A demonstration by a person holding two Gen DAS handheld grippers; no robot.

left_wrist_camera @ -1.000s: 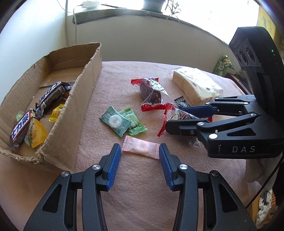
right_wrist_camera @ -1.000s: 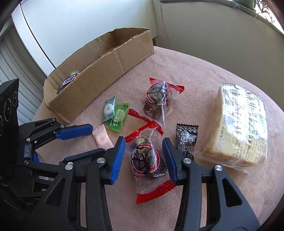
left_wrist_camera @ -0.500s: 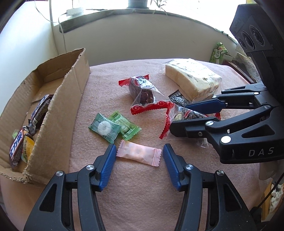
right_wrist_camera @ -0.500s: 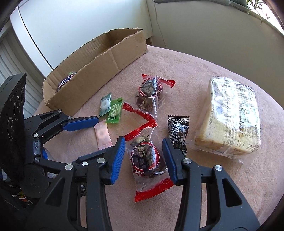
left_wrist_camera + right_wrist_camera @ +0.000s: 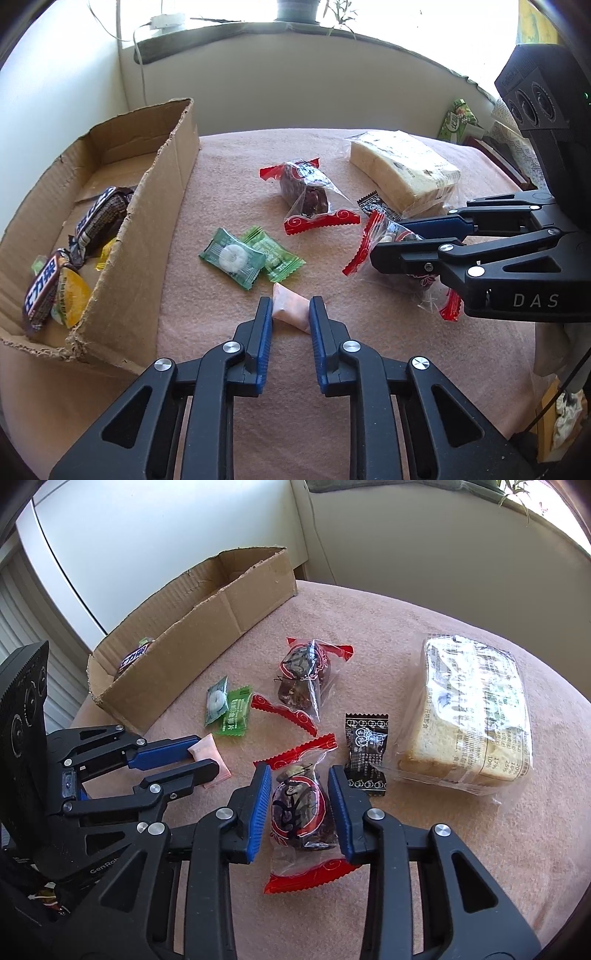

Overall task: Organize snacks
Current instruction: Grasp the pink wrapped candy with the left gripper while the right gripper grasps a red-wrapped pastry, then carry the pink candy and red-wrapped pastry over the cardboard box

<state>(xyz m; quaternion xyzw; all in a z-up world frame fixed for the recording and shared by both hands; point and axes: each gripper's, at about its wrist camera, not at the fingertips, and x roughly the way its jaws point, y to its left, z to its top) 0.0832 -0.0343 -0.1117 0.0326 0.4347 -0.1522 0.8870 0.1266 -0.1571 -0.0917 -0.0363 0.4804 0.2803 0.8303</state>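
Snacks — cardboard box (image 5: pixel 122 236) holds chocolate bars (image 5: pixel 99 218) | left tool (image 5: pixel 290 308) pinching pink candy (image 5: pixel 290 312) | right tool (image 5: pixel 299 775) closed on red-wrapped cake (image 5: pixel 299 812)

- Cardboard box (image 5: pixel 147 221) on left of table (image 5: pixel 229 170); choc bars (image 5: pixel 99 218) inside.
- Two small candy packs (image 5: pixel 251 258) just right of box, overlapping.
- Date snack (image 5: pixel 306 192) behind them; bread pack (image 5: pixel 402 170) far right.
- Small sachet (image 5: pixel 365 753) betw. bread & second date snack (image 5: pixel 299 812).
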